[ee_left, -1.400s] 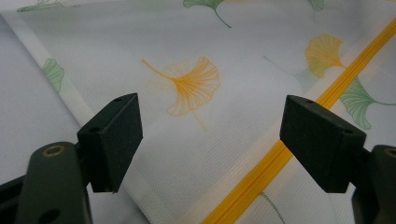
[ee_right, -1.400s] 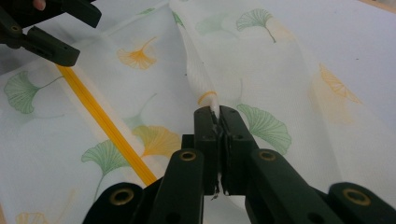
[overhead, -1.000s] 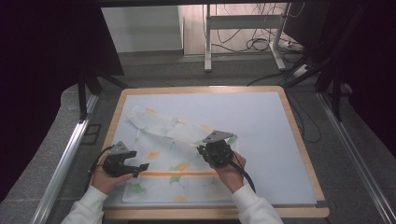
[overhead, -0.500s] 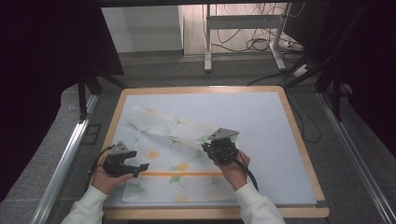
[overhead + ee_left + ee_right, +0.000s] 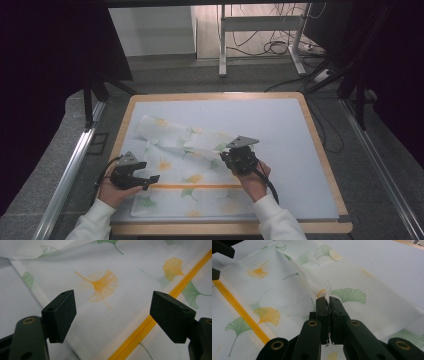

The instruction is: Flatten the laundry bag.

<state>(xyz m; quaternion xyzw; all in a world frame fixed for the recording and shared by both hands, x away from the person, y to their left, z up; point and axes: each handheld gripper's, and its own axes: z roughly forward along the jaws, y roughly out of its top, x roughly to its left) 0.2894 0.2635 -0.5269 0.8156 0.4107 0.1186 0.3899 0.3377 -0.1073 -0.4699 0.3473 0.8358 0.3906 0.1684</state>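
Observation:
A white cloth (image 5: 175,167) printed with green and orange ginkgo leaves lies on the pale blue mat (image 5: 280,130), with an orange stripe (image 5: 200,186) across its near part. My right gripper (image 5: 225,156) is shut on a raised fold of the cloth (image 5: 342,272), the fabric pinched between its jaw tips (image 5: 328,300). My left gripper (image 5: 151,179) hovers over the cloth's left edge, its jaws wide apart. Between those jaws (image 5: 112,312) I see flat cloth (image 5: 100,285) and the orange stripe (image 5: 150,322), with nothing gripped.
The mat rests on a wooden-edged board (image 5: 320,145). A metal rail (image 5: 70,170) runs along the left side. Beyond the board stand a desk frame (image 5: 260,22) and loose cables (image 5: 280,47) on the floor.
My right gripper has shifted slightly to the right with the pinched fold. The left gripper has stayed where it was.

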